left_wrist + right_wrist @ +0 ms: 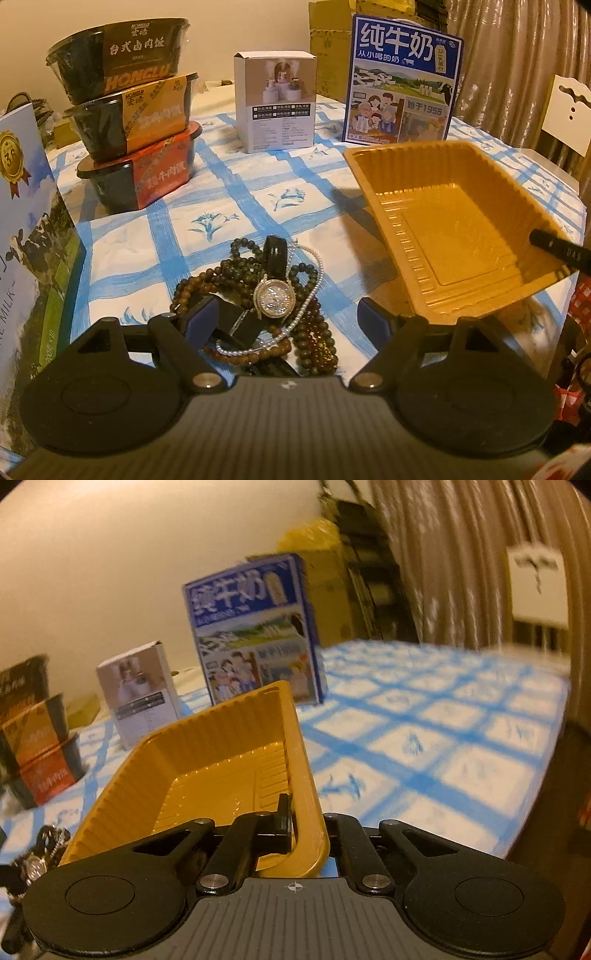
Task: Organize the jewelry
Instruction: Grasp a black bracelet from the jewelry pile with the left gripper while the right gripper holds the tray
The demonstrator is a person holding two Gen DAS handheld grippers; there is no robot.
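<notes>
I hold one yellow tray (207, 760), tilted off the bench (236, 192), by its near-right wall in my right gripper (295, 834), fingers clamped together. The thin wall could buckle or slip. My left gripper (284, 314) hovers, fingers apart, over one jewelry pile (266, 295): one watch (274, 297), several bead strands.
</notes>
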